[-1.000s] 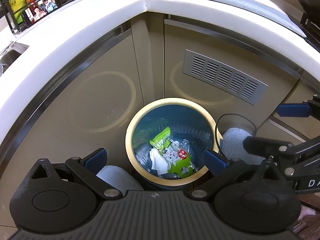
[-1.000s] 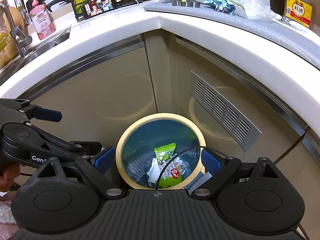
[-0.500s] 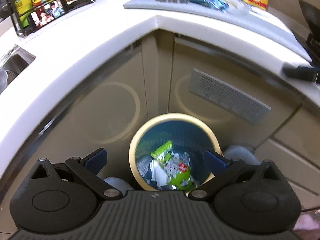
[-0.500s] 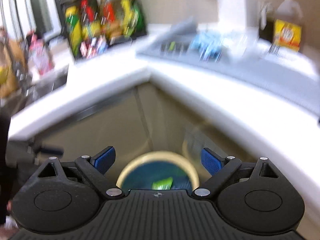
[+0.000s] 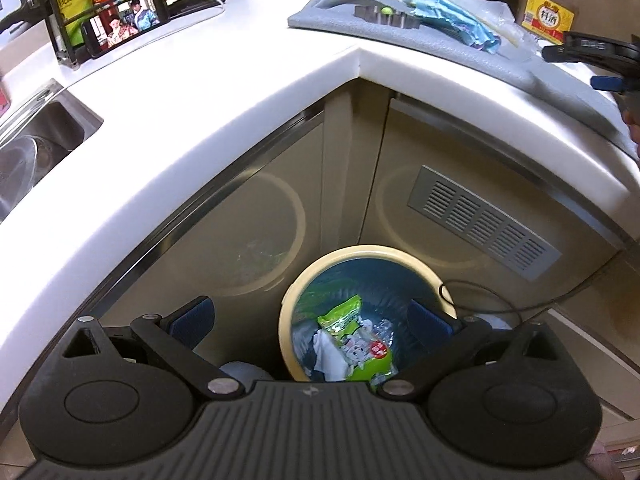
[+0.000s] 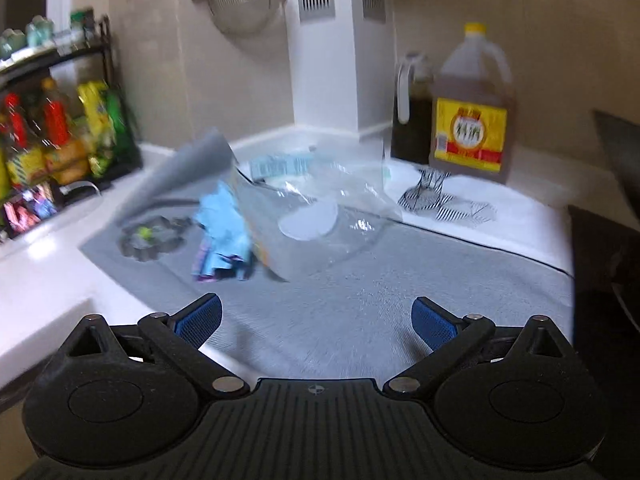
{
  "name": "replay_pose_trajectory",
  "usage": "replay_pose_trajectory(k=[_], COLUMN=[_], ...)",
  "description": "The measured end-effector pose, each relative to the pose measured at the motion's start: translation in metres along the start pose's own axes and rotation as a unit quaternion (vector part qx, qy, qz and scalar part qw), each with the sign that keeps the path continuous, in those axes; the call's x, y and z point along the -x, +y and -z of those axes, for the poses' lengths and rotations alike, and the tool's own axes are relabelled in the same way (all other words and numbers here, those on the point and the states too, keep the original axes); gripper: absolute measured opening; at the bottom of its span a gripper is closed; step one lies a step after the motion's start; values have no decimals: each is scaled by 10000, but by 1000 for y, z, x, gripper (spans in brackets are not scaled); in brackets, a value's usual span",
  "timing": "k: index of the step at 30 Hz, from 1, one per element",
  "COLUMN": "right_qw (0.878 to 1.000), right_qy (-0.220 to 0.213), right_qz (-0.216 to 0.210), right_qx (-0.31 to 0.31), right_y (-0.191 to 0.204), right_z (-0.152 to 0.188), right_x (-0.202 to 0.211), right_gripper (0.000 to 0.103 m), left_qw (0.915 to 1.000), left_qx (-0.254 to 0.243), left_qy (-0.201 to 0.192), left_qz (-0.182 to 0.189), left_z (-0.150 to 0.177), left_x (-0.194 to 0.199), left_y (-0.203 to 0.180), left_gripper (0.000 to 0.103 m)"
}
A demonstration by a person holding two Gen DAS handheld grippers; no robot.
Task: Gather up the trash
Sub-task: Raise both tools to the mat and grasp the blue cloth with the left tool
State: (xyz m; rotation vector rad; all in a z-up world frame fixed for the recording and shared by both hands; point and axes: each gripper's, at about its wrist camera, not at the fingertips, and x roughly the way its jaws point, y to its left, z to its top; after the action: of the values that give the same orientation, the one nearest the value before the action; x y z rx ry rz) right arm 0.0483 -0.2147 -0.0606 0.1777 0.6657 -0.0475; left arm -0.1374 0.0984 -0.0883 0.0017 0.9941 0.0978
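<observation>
My right gripper [image 6: 316, 322] is opening its jaws with nothing between them, over the grey mat [image 6: 380, 280]. My left gripper [image 5: 310, 316] hangs spread and empty above the trash bin [image 5: 304, 284]. The next trash, a blue wrapper [image 6: 222, 236] and a clear plastic bag [image 6: 320, 216], lies ahead on the mat. The bag is slippery and overlaps the wrapper, so a hasty pinch could drag both or snag the mat. A second ago my right gripper looked down into the bin; now it faces the counter.
</observation>
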Motion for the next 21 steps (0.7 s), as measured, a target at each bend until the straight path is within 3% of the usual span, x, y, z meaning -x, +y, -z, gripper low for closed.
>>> replay_pose_trajectory(k=[5,11,19,20,21], right_qw=[9989,9977,9947,9935,9929], right_qy=[444,645,397,364,323], right_qz=[120,176,-485,-576,-643], right_qx=[66,-147,-821,-906,-952], right_y=[5,-2,-16,-19,-21], right_z=[-5,-25,-45,-45,-45], right_x=[-52,-92,-116,-119,-120], right_gripper=[101,103,103,101,92], left_qw=[9999,9995,9991,9991,9991], left_qx=[70,118,69,42,5], left_qy=[103,204,293,297,293], left_qz=[-111,-196,-305,-302,-301], left_z=[-3,-6,-15,-16,-18], left_x=[-4,-8,-11,-11,-11], left_y=[4,9,6,4,1], left_gripper=[103,103,103,103,103])
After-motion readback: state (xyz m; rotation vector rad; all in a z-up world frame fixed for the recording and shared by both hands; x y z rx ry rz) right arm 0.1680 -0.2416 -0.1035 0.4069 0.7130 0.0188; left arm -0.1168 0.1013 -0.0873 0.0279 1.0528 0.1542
